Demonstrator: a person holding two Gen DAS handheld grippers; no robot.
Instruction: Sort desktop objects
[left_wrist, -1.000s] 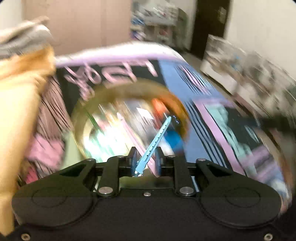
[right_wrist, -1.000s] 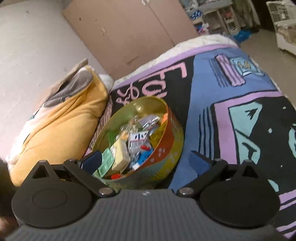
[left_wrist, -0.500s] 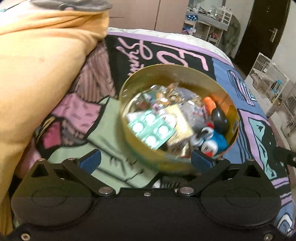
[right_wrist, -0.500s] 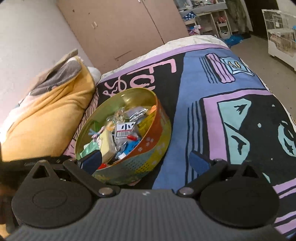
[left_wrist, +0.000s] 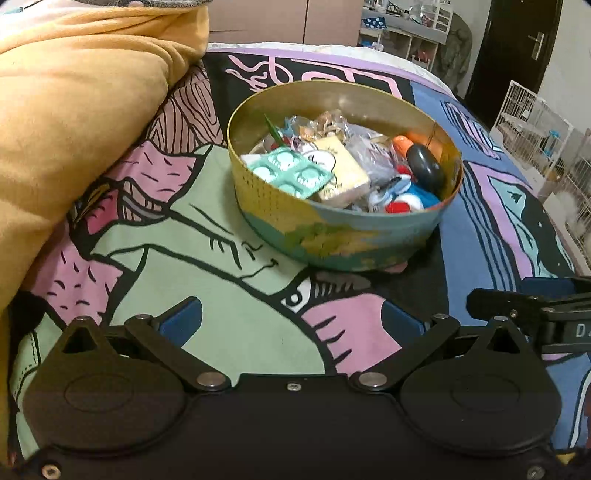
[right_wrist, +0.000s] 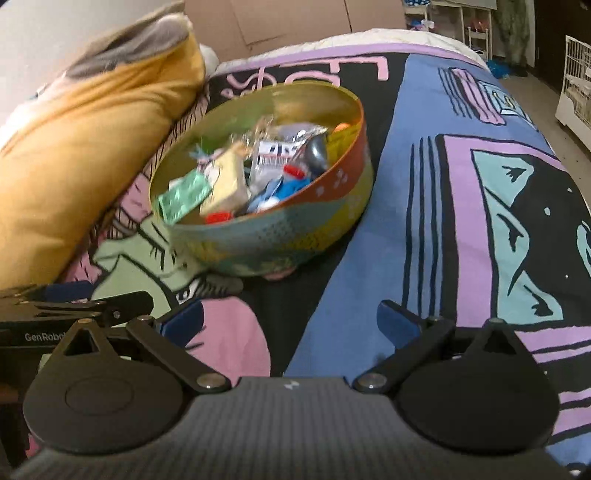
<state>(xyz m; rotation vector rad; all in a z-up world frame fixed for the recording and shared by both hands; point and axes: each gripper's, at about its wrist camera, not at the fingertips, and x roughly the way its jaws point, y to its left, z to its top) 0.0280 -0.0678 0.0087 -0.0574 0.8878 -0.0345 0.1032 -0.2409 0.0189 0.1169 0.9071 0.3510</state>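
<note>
Tin (left_wrist: 343, 225), round and gold-lined, sits on the printed bedspread (left_wrist: 221, 266) ahead of both tools, slightly right of the left gripper's (left_wrist: 291, 319) centreline and left of the right gripper's (right_wrist: 290, 319) centreline. Contents fill the tin: a teal blister pack (left_wrist: 291, 173) nearest the left gripper, a cream packet (left_wrist: 343, 173) touching it, a black oval item (left_wrist: 424, 166) and a blue-and-white toy (left_wrist: 410, 197) toward the far right wall; smaller wrapped items behind these cannot be identified. Left gripper: jaws spread wide, blue pads (left_wrist: 183, 319) apart, nothing between them. Right gripper: jaws likewise spread, grasping nothing. Each tool is short of the tin and not touching it. An orange pillow (left_wrist: 74, 110) lies to the left of the tin, just beside it.
</note>
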